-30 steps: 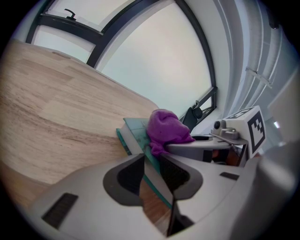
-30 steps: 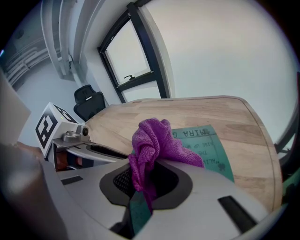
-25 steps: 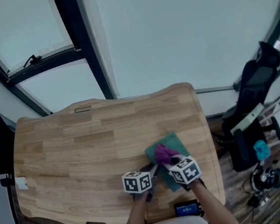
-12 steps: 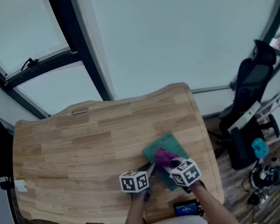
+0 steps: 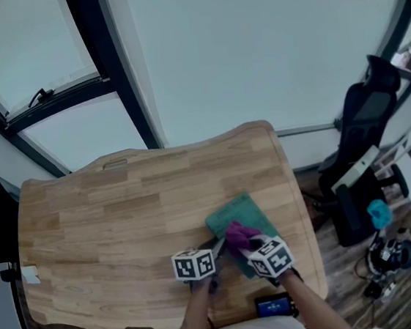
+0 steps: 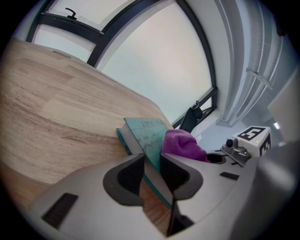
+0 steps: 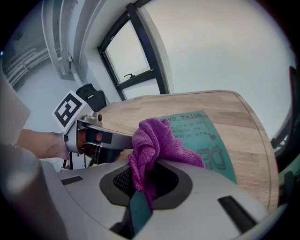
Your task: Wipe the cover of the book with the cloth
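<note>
A teal book [image 5: 246, 208] lies on the wooden table [image 5: 122, 206] near its right front corner. My left gripper [image 5: 216, 249] is shut on the book's near left edge, and the cover and page edge [image 6: 145, 133] run between its jaws [image 6: 151, 162]. My right gripper [image 5: 244, 244] is shut on a bunched purple cloth [image 5: 236, 234], which rests on the near half of the cover. In the right gripper view the cloth [image 7: 152, 140] hangs over the jaws [image 7: 149, 179], with the book [image 7: 208, 136] beyond and the left gripper [image 7: 96, 136] at the left.
A black office chair [image 5: 364, 134] stands right of the table, with a blue object [image 5: 379, 214] and gear on the floor by it. A dark device [image 5: 273, 307] sits at the table's front edge. A small white thing [image 5: 28, 274] is at the left edge. Windows lie behind.
My right gripper has drawn the purple cloth a little toward me along the book's cover. The left gripper has kept its hold on the book's edge.
</note>
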Tool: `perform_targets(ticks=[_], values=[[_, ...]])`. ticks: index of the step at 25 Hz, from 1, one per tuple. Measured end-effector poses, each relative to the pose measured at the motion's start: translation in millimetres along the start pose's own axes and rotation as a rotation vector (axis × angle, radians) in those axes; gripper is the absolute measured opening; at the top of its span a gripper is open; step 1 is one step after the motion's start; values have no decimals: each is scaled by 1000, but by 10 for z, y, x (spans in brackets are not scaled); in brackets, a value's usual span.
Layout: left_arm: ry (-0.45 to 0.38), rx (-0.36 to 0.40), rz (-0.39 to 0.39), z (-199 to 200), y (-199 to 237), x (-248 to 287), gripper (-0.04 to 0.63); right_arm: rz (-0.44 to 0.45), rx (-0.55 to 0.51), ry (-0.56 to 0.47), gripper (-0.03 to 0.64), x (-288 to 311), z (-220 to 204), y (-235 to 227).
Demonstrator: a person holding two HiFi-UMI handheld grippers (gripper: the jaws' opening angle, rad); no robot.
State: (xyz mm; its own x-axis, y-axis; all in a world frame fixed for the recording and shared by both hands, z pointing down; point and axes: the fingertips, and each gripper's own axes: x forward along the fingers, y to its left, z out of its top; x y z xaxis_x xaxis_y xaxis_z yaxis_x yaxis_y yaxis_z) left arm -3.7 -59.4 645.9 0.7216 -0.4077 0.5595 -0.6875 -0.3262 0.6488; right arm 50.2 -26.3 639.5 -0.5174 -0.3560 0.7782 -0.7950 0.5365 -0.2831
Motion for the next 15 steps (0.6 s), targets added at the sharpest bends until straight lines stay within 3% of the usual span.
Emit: perform_targets(ticks=[15], values=[[-2, 4, 3, -8, 12, 1, 104, 31, -34, 4, 46, -97, -155, 140]])
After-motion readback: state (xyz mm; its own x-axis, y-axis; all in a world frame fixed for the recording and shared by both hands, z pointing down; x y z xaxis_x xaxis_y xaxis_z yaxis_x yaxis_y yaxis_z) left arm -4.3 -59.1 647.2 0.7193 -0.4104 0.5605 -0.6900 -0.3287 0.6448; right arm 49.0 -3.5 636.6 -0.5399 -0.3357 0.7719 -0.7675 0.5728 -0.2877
